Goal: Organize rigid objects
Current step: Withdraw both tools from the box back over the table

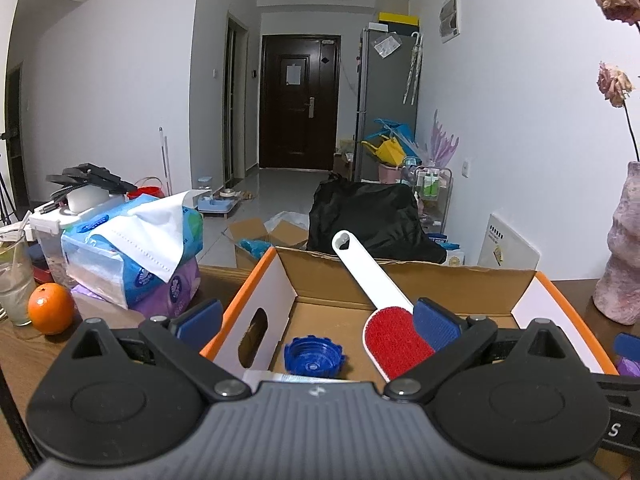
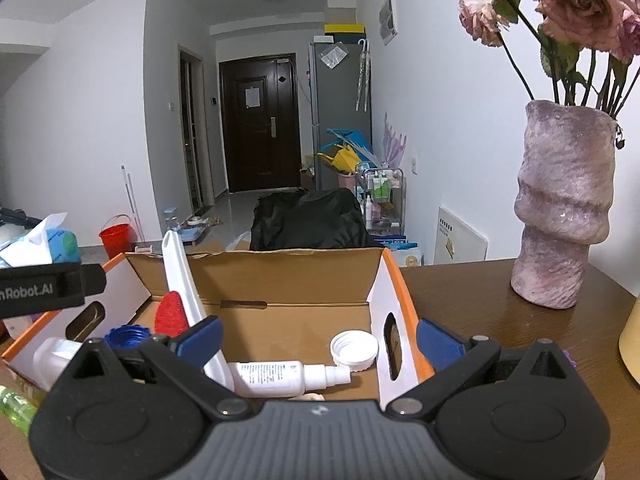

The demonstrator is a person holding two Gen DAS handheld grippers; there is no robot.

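Box (image 2: 384, 280) already holds brush (image 1: 394, 336) leaning at 12, blue cap (image 1: 314, 356), white cap (image 2: 354, 350) at 3, bottle (image 2: 280, 378) lying flat. Both my jaws are spread wide and empty: left gripper (image 1: 318, 322), right gripper (image 2: 320, 344). I reckon mostly done; a green item (image 2: 16, 404) at 9 sits outside on the worktop (image 2: 480, 300), maybe left.
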